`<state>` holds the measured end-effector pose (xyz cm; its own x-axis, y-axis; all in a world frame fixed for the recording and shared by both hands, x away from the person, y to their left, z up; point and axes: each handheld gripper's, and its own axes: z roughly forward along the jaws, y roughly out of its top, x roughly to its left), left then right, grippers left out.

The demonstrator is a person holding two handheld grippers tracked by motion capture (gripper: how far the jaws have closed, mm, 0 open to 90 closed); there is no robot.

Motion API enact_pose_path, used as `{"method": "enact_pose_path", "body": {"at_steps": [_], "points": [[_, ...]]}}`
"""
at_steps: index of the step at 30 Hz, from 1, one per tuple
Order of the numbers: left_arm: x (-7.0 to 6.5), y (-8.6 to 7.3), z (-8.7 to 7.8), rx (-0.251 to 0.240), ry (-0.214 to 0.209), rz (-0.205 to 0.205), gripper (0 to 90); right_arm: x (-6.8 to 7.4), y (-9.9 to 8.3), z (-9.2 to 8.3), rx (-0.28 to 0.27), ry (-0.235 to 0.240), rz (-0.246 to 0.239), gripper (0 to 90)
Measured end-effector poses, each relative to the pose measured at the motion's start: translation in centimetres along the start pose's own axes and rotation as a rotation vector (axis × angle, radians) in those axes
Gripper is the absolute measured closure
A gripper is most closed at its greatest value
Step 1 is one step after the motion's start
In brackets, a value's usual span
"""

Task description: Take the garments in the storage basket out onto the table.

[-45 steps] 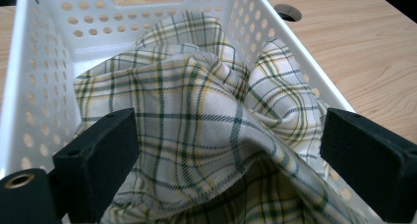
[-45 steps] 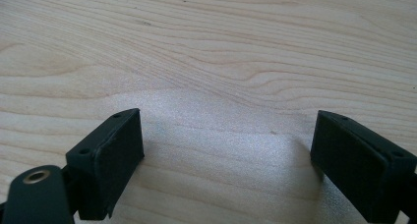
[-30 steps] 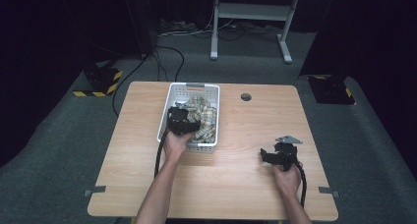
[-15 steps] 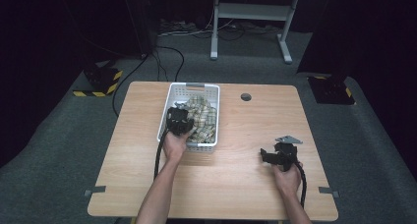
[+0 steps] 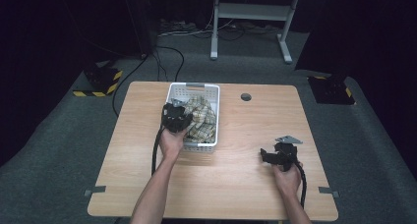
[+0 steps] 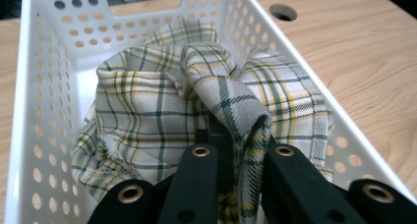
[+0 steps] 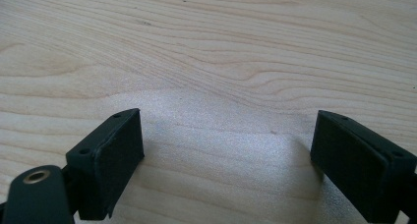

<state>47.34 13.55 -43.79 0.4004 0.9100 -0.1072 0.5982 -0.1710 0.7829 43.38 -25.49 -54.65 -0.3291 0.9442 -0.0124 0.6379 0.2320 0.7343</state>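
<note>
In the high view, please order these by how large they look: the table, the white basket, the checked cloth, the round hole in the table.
1. table
2. white basket
3. checked cloth
4. round hole

The basket (image 5: 212, 94) stands on the bench (image 5: 246, 184) near its far edge, left of the middle, with the cloth (image 5: 202, 118) in it. The left hand-held gripper (image 5: 176, 117) is over the basket's left side; the right hand-held gripper (image 5: 279, 155) sits toward the near right corner.

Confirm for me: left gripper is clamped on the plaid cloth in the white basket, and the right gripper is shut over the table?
Not quite. The right gripper is open over bare table, as the right gripper view shows. The left gripper does clamp the plaid cloth in the white basket.
</note>
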Motion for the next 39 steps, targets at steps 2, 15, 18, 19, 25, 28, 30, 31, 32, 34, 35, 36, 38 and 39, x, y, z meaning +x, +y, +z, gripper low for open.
{"method": "enact_pose_path", "body": {"at_steps": [2, 15, 18, 19, 25, 28, 30, 31, 32, 34, 35, 36, 38, 39], "points": [[0.0, 0.5, -0.6, -0.024, -0.013, 0.000, 87.2, 0.0, 0.0, 0.0, 0.000, 0.000, 0.000, 11.7], [-0.6, 2.6, -2.9, -0.109, -0.050, 0.018, 87.3, 0.0, 0.0, 0.0, 0.000, 0.000, 0.000, 11.7], [-0.8, 3.1, -3.6, -0.129, -0.060, 0.026, 87.3, 0.0, 0.0, 0.0, 0.000, 0.000, 0.000, 11.7], [-0.8, 3.4, -3.9, -0.137, -0.065, 0.029, 87.3, 0.0, 0.0, 0.0, 0.001, 0.000, 0.000, 11.7], [-1.1, 4.3, -5.0, -0.170, -0.080, 0.028, 87.3, 0.0, 0.0, 0.0, 0.001, 0.000, 0.000, 11.7], [-1.1, 4.5, -5.4, -0.178, -0.087, 0.028, 87.3, 0.0, 0.0, 0.0, 0.000, 0.000, 0.000, 11.7], [-1.1, 4.9, -5.7, -0.186, -0.091, 0.031, 87.3, 0.0, 0.0, 0.0, 0.001, 0.000, 0.000, 11.6], [-1.1, 5.2, -6.2, -0.201, -0.099, 0.024, 87.3, 0.0, 0.0, 0.0, 0.001, 0.000, 0.000, 11.6], [-1.1, 5.2, -6.2, -0.201, -0.099, 0.024, 87.3, 0.0, 0.0, 0.0, 0.001, 0.000, 0.000, 11.6], [-1.2, 5.7, -6.8, -0.219, -0.109, 0.018, 87.3, 0.0, 0.0, 0.0, 0.001, 0.000, -0.001, 11.6], [-1.2, 5.9, -7.1, -0.223, -0.110, 0.025, 87.3, 0.0, 0.0, 0.0, 0.001, 0.000, 0.000, 11.7], [-1.3, 6.0, -7.2, -0.224, -0.111, 0.029, 87.3, 0.0, 0.0, 0.0, 0.000, 0.000, -0.001, 11.6], [-1.4, 6.4, -7.6, -0.230, -0.113, 0.035, 87.3, 0.0, 0.0, 0.0, 0.001, 0.000, 0.000, 11.6], [-1.4, 6.6, -7.8, -0.238, -0.117, 0.033, 87.3, 0.0, 0.0, 0.0, 0.001, 0.000, -0.001, 11.6]]}}
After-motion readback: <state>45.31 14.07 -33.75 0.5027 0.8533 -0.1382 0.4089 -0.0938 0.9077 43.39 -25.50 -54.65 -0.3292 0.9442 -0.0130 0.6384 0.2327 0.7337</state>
